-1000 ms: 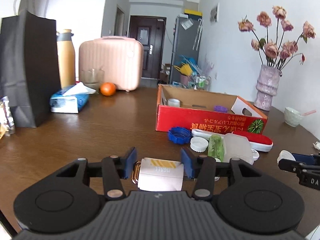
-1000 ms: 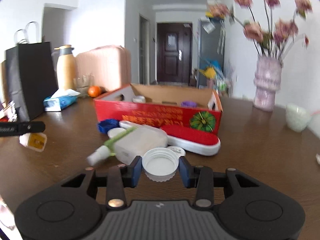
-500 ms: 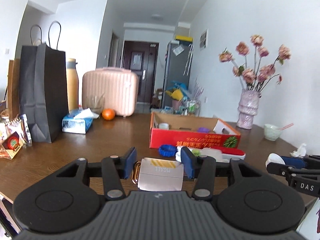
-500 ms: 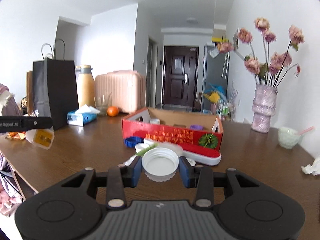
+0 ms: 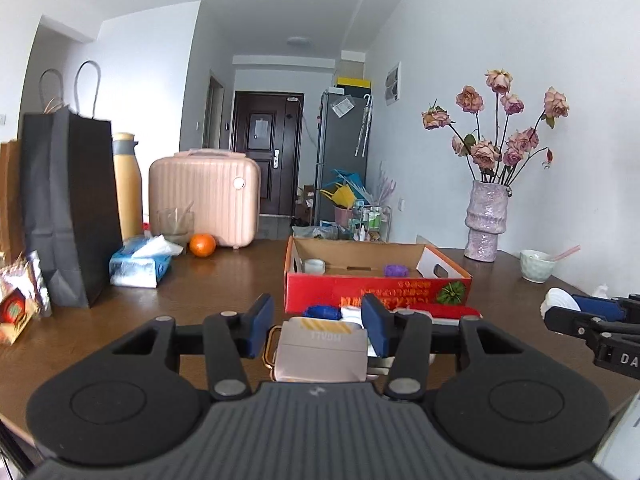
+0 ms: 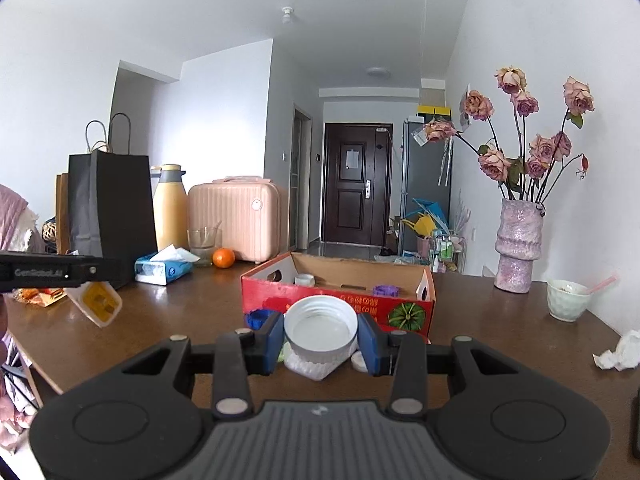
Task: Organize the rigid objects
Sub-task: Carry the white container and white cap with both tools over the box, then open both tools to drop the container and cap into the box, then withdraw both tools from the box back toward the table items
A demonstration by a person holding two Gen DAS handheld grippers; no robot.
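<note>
The left gripper holds a small white packet above the wooden table. The right gripper clamps a white jar lid, in front of the red cardboard box.

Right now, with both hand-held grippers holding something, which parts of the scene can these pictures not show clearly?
- Left wrist view: small items in front of the red cardboard box are hidden behind the left hand-held gripper and its flat beige packet.
- Right wrist view: the same items are hidden behind the white plastic lid in the right hand-held gripper.
- Both views: the box's near inner floor is hidden by its front wall.
</note>
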